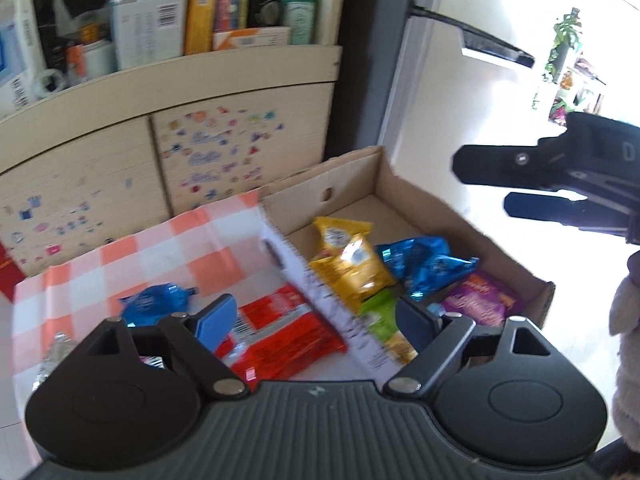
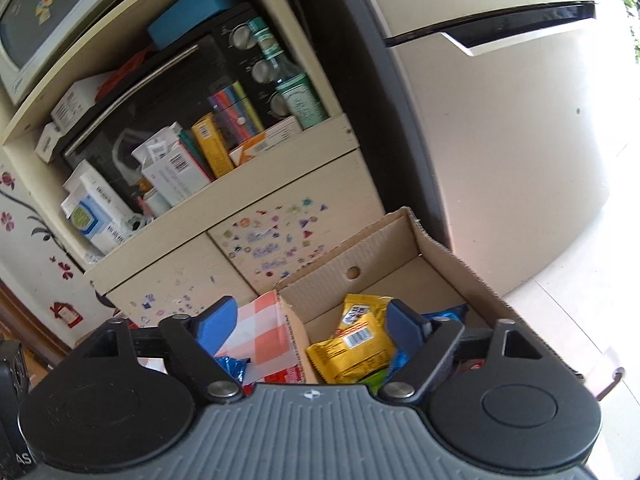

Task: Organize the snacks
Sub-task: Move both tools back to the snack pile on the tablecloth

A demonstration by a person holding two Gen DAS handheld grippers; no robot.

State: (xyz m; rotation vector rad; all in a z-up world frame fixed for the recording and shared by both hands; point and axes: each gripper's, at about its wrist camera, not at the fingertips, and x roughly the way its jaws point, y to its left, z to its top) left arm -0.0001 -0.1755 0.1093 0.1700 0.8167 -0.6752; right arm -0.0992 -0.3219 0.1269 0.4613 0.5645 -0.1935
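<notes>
Left of the cardboard box (image 1: 424, 200), on the checked tabletop (image 1: 160, 248), we see the red packet (image 1: 288, 332) lying directly under our left claw (image 1: 316, 320), spread wide and empty, long axis crossing its gap; the right claw (image 2: 316, 320), also wide, hovers over the box.

The cardboard box (image 1: 420, 184) looks matt and ribbed, rough at its torn rim. Inside, the yellow packet (image 1: 352, 268) and blue packet (image 1: 424, 268) are crinkled glossy foil. The checked tablecloth (image 1: 132, 252) shines like smooth plastic; the cabinet (image 1: 80, 152) is pale matt wood-grain.
</notes>
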